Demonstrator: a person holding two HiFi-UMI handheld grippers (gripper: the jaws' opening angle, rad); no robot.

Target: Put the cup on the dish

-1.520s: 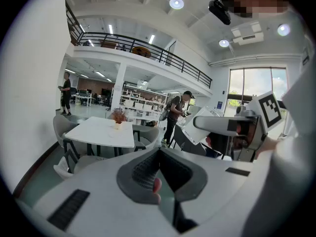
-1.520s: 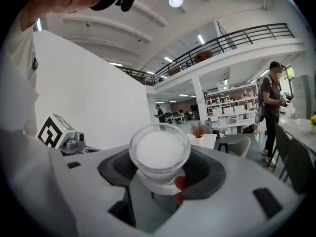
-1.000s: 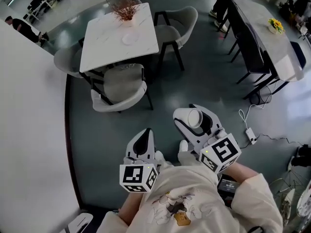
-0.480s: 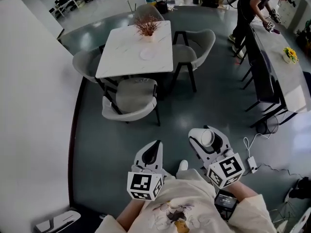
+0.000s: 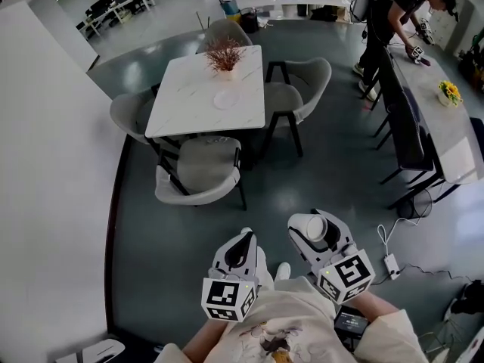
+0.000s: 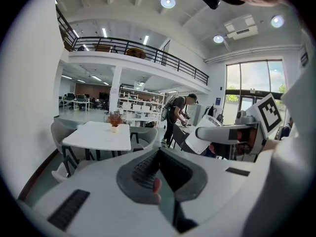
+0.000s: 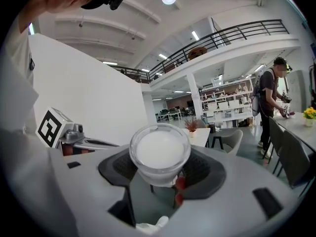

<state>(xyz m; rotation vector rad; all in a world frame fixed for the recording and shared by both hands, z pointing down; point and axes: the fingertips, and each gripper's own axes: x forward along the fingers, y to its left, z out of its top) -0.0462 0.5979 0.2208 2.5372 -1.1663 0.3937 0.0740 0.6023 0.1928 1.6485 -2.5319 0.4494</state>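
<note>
Down at waist height over the grey floor (image 5: 302, 180): right tool (image 5: 319, 233) clamped on a white cup (image 7: 159, 153), jaws pressing its sides. The cup lies along the jaws with one round end facing the tool's camera; mouth or base, cannot tell. The grip looks firm enough for carrying.

Left tool (image 5: 241, 249): jaws together, nothing between them. It hangs low beside the right one, probably idle and just along for the walk.

Dish (image 5: 224, 100): small and pale, on the white surface (image 5: 185, 108) well ahead, just in front of a dry potted plant (image 5: 224, 54). Cup and dish are well apart. Chairs ring the surface, one (image 5: 198, 174) on the near side.

Judgement: carrying stage, placing not begun. The next move calls for walking up, reaching past the near chair and setting the cup upright on the dish. Risk: the plant stands close behind the dish. Another person (image 5: 389, 13) is at a second table to the right, off the path.
</note>
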